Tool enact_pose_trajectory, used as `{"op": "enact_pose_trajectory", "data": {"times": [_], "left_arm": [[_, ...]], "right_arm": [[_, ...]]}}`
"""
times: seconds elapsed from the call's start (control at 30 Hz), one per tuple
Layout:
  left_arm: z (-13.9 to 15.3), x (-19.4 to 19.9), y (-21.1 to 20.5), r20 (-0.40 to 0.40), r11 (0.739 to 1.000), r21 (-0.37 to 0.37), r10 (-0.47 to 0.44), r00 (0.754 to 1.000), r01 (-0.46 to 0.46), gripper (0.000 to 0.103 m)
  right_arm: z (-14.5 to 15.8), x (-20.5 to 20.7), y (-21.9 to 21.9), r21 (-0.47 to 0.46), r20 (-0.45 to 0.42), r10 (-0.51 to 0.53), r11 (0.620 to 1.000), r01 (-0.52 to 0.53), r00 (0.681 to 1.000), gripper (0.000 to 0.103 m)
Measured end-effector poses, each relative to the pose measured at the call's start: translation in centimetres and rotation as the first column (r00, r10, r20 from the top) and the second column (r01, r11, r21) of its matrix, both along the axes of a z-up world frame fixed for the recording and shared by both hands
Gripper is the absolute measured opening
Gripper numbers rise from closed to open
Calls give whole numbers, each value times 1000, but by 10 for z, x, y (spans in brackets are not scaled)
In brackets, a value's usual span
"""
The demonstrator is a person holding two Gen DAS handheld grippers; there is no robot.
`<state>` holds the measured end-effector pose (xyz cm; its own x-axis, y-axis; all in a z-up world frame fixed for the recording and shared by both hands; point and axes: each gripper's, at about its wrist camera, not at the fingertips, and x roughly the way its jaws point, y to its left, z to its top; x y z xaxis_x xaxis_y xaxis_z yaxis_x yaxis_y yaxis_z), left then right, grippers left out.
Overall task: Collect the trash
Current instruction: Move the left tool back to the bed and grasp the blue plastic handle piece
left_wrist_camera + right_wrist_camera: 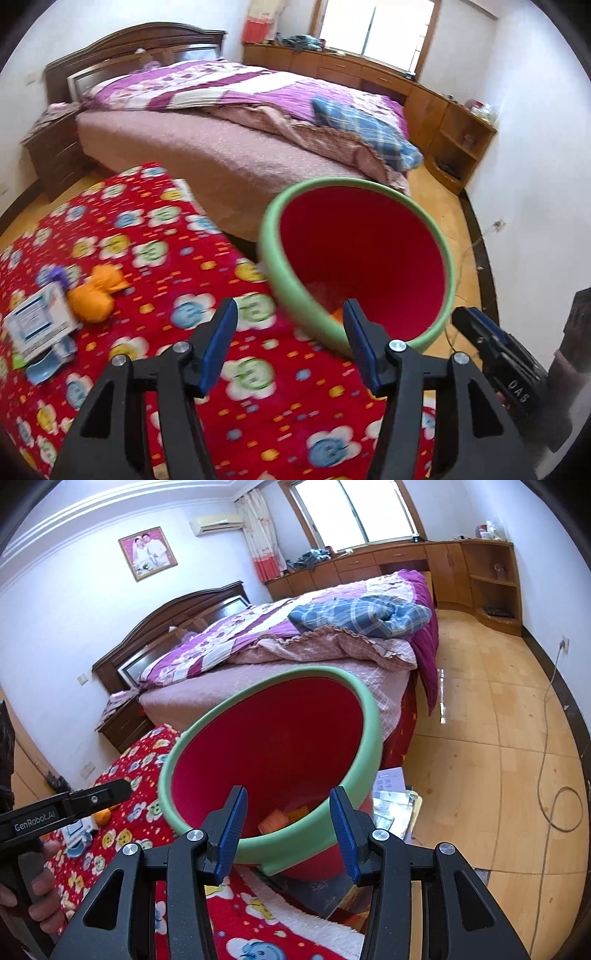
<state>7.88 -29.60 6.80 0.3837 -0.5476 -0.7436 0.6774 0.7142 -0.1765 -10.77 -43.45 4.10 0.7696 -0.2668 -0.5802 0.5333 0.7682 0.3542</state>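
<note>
Bedroom's red floral blanket carried orange trash at nine o'clock. Red bin sat centre. Left gripper, marked "GenRobot.AI", and right gripper, marked "DAS", both gaped, empty.

1. The bin has a pale green rim and a red inside.
2. Orange scraps lie at the bin's bottom.
3. The blanket is red with white, blue, green and yellow flowers.
4. An orange wad lies near the blanket's left edge, beside a white and blue box.
5. Both grippers, left and right, are black with blue pads.
6. The quilt is purple with a floral pattern.
7. The folded cloth is blue plaid.
</note>
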Motion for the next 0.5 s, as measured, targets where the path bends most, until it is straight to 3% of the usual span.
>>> {"op": "enact_pose_trajectory", "data": {"times": [0.13,0.2,0.33,0.5], "left_arm": [[1,10,34,1,997,-4,80,997,-80,60],[-2,15,49,1,993,7,119,993,-119,70],[-8,25,78,3,980,18,196,981,-196,71],[-15,35,115,16,953,17,301,953,-302,85]], "right_arm": [[3,4,8,-2,0,22,1000,-22,1000,54],[4,6,12,-3,-1,32,999,-32,999,54],[4,11,21,-2,-9,54,999,-54,998,55],[1,19,33,-2,-20,98,995,-99,995,55]]}}
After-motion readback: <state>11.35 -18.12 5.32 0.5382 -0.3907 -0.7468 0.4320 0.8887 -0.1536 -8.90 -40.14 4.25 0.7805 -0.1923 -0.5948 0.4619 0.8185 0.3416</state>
